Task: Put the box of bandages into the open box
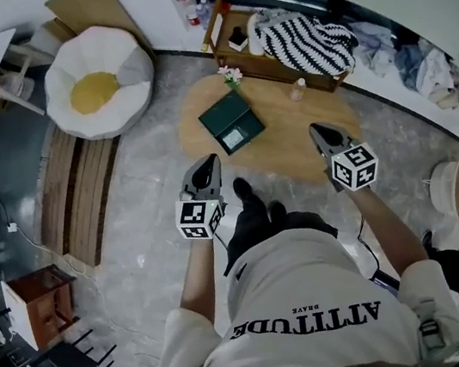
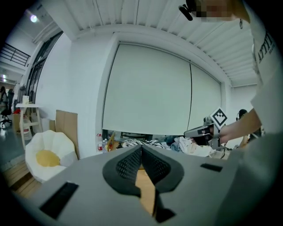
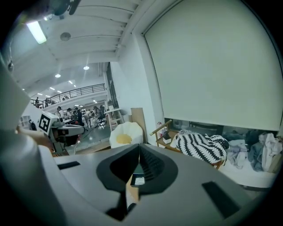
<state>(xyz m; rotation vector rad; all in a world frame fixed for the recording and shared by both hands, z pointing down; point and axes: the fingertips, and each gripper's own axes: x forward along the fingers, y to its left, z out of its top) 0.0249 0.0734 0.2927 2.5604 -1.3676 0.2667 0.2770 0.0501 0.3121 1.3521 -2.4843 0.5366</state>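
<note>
Left tongs [image 1: 207,163] and right tongs [image 1: 316,129], both closed, face one green box [image 1: 231,122].

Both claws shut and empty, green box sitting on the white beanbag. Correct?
One error: the green box lies on the round wooden table, not the beanbag, as the head view shows. The left claw and right claw are indeed shut and empty.

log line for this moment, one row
left gripper: shut, empty | right gripper: shut, empty | green box: on round table, untouched
</note>
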